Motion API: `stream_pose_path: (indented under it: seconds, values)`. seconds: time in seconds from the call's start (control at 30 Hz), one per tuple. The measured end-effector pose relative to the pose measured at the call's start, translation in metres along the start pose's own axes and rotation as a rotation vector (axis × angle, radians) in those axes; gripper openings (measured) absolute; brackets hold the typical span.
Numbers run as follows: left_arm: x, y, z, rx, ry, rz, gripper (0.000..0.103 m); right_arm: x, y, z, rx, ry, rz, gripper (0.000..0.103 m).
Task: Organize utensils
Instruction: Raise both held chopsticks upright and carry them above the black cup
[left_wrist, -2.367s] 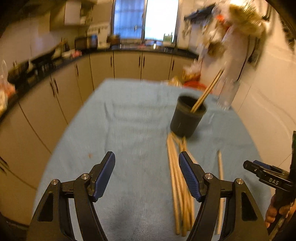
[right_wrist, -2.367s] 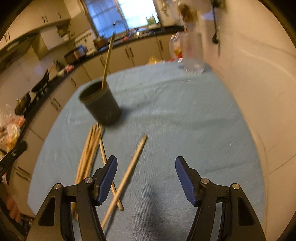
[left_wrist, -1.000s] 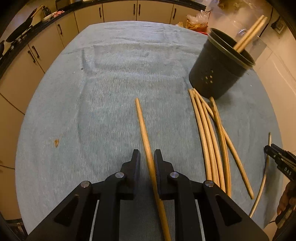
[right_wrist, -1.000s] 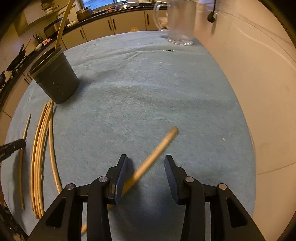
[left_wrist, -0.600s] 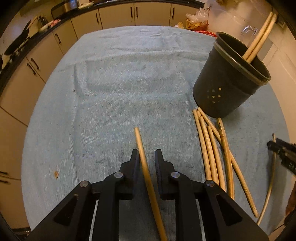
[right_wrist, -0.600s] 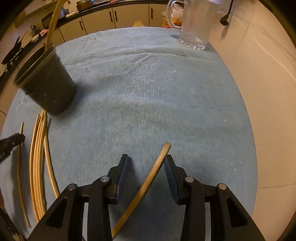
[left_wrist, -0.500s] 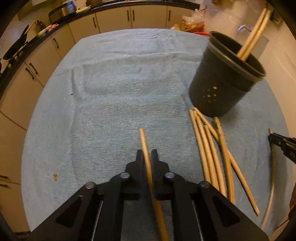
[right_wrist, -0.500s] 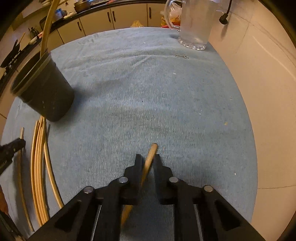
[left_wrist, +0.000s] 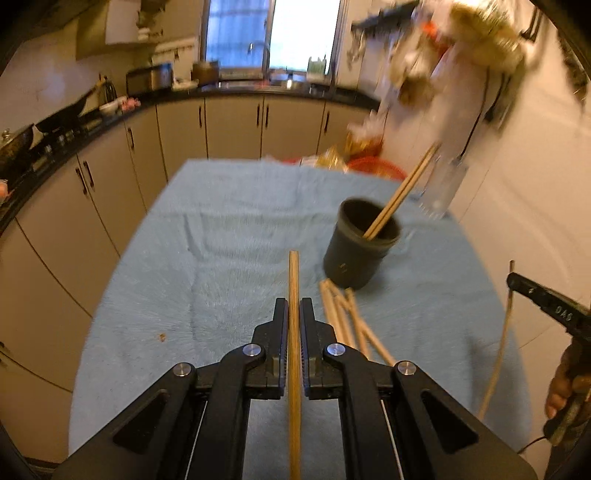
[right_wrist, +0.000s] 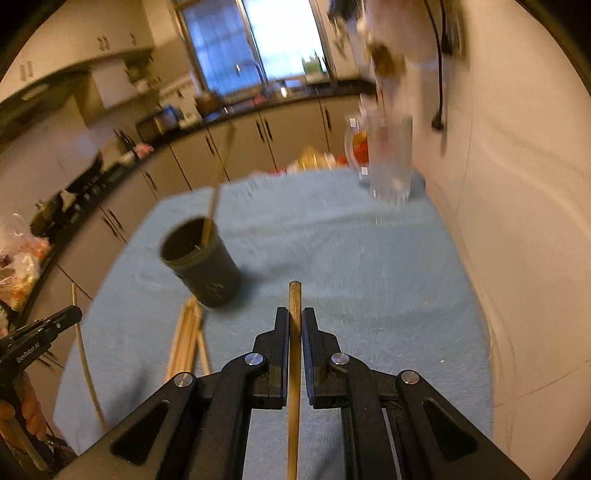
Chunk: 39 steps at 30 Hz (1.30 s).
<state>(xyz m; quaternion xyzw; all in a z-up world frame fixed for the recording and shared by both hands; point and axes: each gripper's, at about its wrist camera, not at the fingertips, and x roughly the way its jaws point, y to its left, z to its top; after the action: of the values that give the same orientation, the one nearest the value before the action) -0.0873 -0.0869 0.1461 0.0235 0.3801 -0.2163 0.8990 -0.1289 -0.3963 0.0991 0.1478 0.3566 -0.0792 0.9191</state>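
Two chopsticks are off the cloth, one in each of your grippers, and the black holder is the mark to read everything else by. To the left of the holder, your left gripper has its jaws pressed narrow on a wooden chopstick, which runs straight out between the pads, its blunt tip level with the holder's side in the left wrist view. Beneath it lies the blue towel covering the table. The holder stands upright on that towel with two chopsticks already leaning out of its mouth towards the upper right. At the holder's base on the near side, a loose bundle of chopsticks lies flat on the towel, one end just beside the holder's foot. To the right of the holder, your right gripper is likewise clamped tight on a second chopstick, pointing straight ahead. Beyond the holder, at the towel's far right corner, stands a clear glass jug, blurred. Both pictures are smeared, so finer detail is lost.
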Motion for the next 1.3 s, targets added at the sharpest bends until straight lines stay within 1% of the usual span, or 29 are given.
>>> stream_pose_path:
  seconds: [0.07, 0.27, 0.43, 0.6, 0.83, 0.97, 1.1, 1.3]
  values:
    - [-0.019, -0.004, -0.004, 0.001, -0.040, -0.004, 0.005, -0.023, 0.007, -0.004, -0.020, -0.050, 0.000, 0.007]
    - [-0.074, -0.021, -0.021, 0.059, -0.157, 0.022, 0.005, -0.073, 0.021, -0.020, -0.075, -0.147, 0.000, 0.007]
    - [-0.099, -0.030, -0.033, 0.091, -0.213, 0.015, 0.005, -0.099, 0.032, -0.028, -0.104, -0.192, 0.018, 0.007]
    - [-0.113, -0.031, -0.032, 0.101, -0.249, 0.014, 0.005, -0.116, 0.038, -0.028, -0.122, -0.228, 0.037, 0.007]
    - [-0.112, -0.028, -0.008, 0.072, -0.253, -0.018, 0.005, -0.122, 0.044, -0.008, -0.107, -0.274, 0.056, 0.007]
    - [-0.109, -0.029, 0.014, 0.061, -0.256, -0.036, 0.005, -0.119, 0.048, 0.015, -0.083, -0.313, 0.068, 0.007]
    - [-0.102, -0.035, 0.047, 0.058, -0.276, -0.042, 0.005, -0.109, 0.054, 0.045, -0.034, -0.366, 0.092, 0.007]
    - [-0.087, -0.052, 0.107, 0.061, -0.341, -0.041, 0.005, -0.082, 0.065, 0.091, 0.026, -0.443, 0.117, 0.007]
